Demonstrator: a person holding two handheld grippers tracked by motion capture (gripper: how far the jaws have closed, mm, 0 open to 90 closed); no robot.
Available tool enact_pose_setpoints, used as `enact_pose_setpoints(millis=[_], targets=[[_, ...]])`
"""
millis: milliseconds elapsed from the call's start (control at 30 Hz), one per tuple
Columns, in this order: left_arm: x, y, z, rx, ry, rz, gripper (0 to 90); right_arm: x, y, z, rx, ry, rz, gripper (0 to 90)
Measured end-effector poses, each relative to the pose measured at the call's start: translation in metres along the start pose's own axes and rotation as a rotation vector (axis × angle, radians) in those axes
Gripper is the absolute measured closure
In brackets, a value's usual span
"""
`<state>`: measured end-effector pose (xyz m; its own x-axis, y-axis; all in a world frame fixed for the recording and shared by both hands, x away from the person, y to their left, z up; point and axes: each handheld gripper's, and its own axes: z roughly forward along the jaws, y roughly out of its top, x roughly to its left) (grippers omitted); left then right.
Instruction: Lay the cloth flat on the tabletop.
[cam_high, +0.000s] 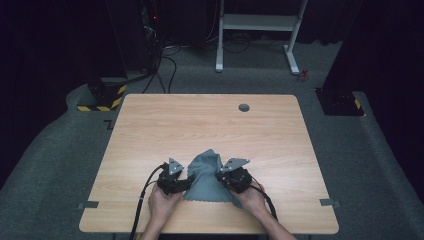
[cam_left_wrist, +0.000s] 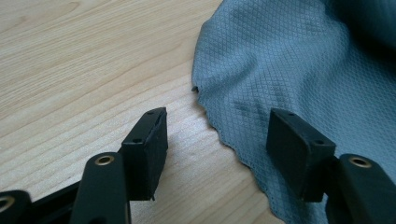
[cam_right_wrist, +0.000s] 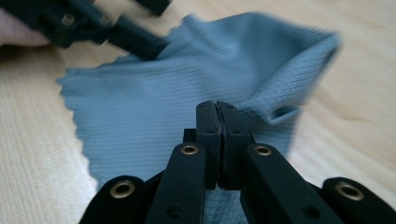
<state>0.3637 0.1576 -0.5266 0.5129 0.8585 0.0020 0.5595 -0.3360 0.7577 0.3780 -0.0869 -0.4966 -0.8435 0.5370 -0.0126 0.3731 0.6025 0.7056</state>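
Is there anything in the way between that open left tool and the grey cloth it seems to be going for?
Nothing visible. The left tool stands open right at the grey cloth: one jaw over bare table, the other over the cloth's scalloped edge, with no object between. The right tool is shut on the cloth's far side.

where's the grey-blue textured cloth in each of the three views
High view: grey-blue textured cloth lies low centre, between the grippers.
Left gripper view: upper right, scalloped edge between the open jaws.
Right gripper view: centre, pinched in the shut jaws.
Shared landmark: light wooden table.
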Motion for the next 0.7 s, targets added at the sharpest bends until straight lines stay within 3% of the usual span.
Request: enact_pose_setpoints(millis=[200, 300, 400, 500, 567, 600, 700], targets=[[0.000, 0.000, 0.000, 0.000, 0.000, 0.000, 38.8, 0.010, -0.005, 0.019, 0.047, 0.038, -0.017, 80.1], [0.000, 0.000, 0.000, 0.000, 0.001, 0.002, 38.8, 0.010, -0.005, 0.011, 0.020, 0.046, -0.016, 77.9], [0.000, 0.000, 0.000, 0.000, 0.000, 0.000, 38.8, 0.007, -0.005, -0.005, -0.026, 0.022, 0.001, 77.6], [0.000, 0.000, 0.000, 0.000, 0.001, -0.001, 38.7, -0.011, -0.008, -0.022, -0.047, -0.052, 0.070, 77.9], [0.000, 0.000, 0.000, -0.001, 0.001, -0.001, 38.7, -0.015, -0.009, -0.023, -0.040, -0.064, 0.088, 77.8], [0.000, 0.000, 0.000, 0.000, 0.001, -0.001, 38.7, -0.025, -0.012, -0.020, -0.024, -0.083, 0.120, 76.3], [0.000, 0.000, 0.000, 0.001, 0.001, 0.000, 38.6, -0.031, -0.014, -0.010, 0.006, -0.084, 0.158, 73.5]])
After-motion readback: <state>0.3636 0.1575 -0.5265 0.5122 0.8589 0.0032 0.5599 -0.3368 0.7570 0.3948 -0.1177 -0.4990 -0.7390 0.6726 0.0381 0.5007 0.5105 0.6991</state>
